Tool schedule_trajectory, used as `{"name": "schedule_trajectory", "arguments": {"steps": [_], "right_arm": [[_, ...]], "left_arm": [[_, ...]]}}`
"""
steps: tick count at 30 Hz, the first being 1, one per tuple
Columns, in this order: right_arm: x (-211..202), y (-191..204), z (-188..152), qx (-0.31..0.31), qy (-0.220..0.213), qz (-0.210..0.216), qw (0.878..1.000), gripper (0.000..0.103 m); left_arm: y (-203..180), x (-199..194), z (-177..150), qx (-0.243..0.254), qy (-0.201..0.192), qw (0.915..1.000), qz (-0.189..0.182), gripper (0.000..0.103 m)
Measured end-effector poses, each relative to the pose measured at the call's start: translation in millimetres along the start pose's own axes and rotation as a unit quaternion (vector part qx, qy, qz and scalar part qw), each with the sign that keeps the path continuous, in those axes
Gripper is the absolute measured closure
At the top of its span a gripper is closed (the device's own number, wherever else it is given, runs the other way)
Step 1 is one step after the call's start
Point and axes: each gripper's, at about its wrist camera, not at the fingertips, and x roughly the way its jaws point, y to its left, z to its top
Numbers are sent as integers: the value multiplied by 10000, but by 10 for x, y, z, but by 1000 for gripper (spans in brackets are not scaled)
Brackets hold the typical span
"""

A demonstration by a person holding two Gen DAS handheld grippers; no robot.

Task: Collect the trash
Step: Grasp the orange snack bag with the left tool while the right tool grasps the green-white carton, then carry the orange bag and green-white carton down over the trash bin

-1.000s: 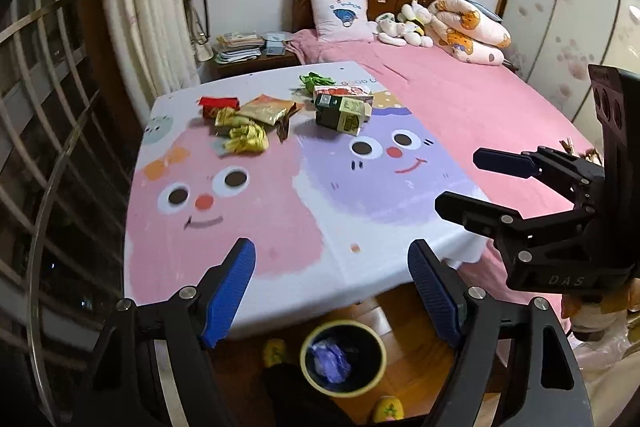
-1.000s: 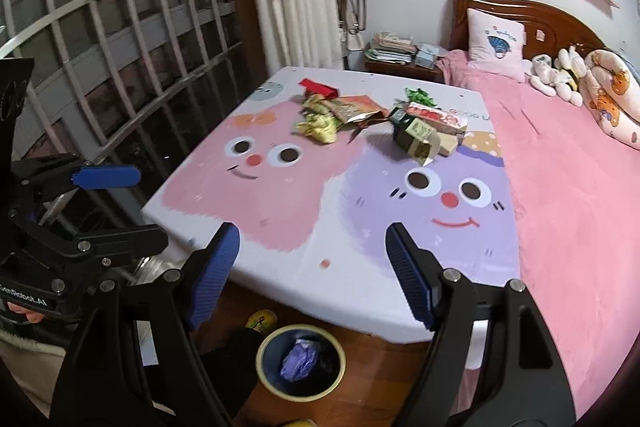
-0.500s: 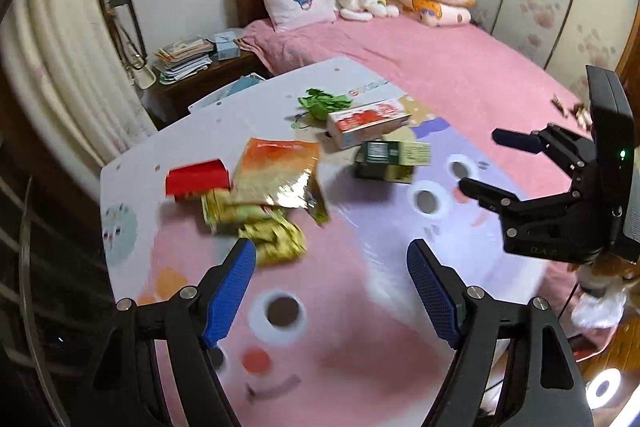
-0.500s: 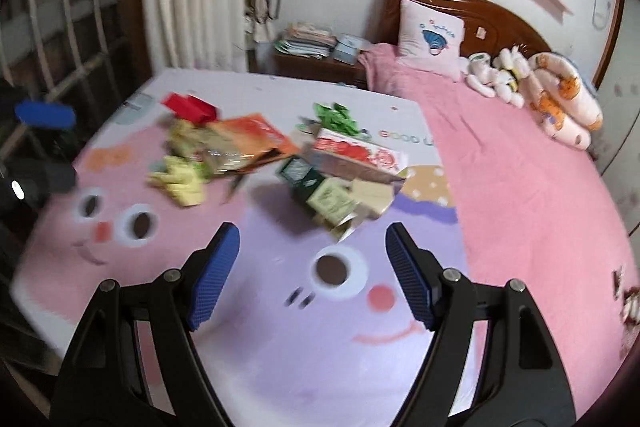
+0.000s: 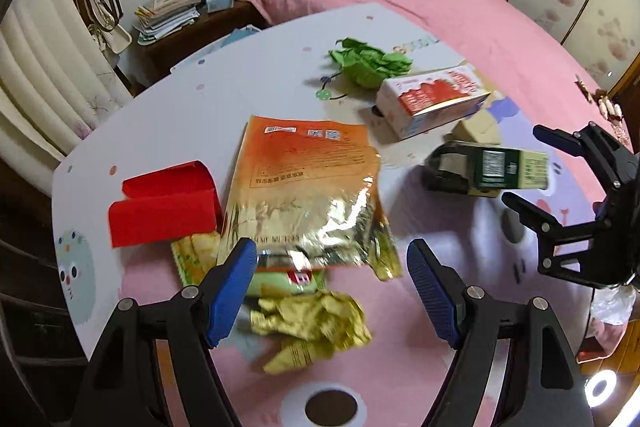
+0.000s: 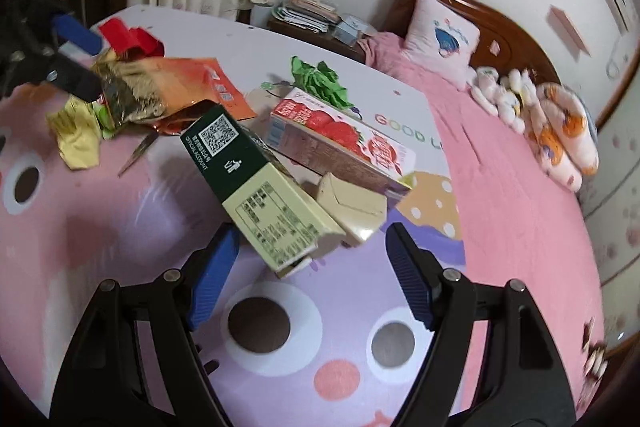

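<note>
Both my grippers, left (image 5: pixel 332 291) and right (image 6: pixel 308 275), are wide and empty over the table's (image 5: pixel 240 83) trash; the foil bag (image 5: pixel 304 195) overlaps crumpled wrappers (image 5: pixel 312 327), so I judge pinching may drag extras or slip

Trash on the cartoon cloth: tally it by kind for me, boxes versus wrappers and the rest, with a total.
Cartons and boxes: 4 (strawberry carton, green-and-cream carton, small cream box, red folded box)
Foil snack bags: 1 (orange-gold bag)
Crumpled wrappers and paper: 3 (yellow wrapper, light green wrapper, green paper)
Total: 8
</note>
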Motion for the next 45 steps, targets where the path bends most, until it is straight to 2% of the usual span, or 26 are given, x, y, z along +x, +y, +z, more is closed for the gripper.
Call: {"name": "schedule_trajectory", "arguments": {"steps": [6, 10, 12, 14, 16, 18, 20, 24, 27, 28, 30, 35, 45], "right_arm": [[273, 65, 62, -251, -38, -50, 9997, 31], [408, 20, 104, -81, 68, 72, 9999, 53], [419, 17, 139, 28, 112, 76, 9999, 59], [426, -23, 160, 196, 134, 180, 9996, 70], [391, -64, 172, 356, 165, 243, 9989, 77], [341, -109, 173, 547, 176, 327, 9978, 79], [321, -141, 173, 713, 220, 390, 9964, 81], [208, -181, 134, 988, 267, 481, 9936, 83], [118, -191, 108, 1132, 237, 530, 9919, 85], [96, -194, 105, 1181, 220, 553, 9912, 85], [46, -203, 99, 1283, 195, 604, 9897, 86], [-145, -221, 82, 1536, 89, 697, 9856, 88], [-808, -265, -3, 1981, -129, 903, 9759, 91]], "left_arm": [[2, 325, 192, 47, 217, 9997, 83, 24], [-89, 514, 321, 215, 376, 9989, 168, 24], [-134, 612, 378, 300, 472, 9982, 216, 24], [-160, 672, 421, 345, 550, 9974, 328, 24], [-175, 766, 470, 371, 661, 9960, 478, 24], [-168, 820, 508, 342, 734, 9955, 495, 27], [-158, 864, 547, 314, 792, 9954, 448, 37], [-130, 930, 600, 248, 892, 9950, 385, 47], [-123, 912, 620, 225, 866, 9958, 197, 68], [-131, 896, 624, 199, 895, 9957, 121, 89], [-118, 898, 626, 108, 911, 9957, 146, 91], [-149, 736, 598, 88, 594, 9980, 175, 98], [-300, -133, 389, -86, 1, 9998, -169, 101]]}}
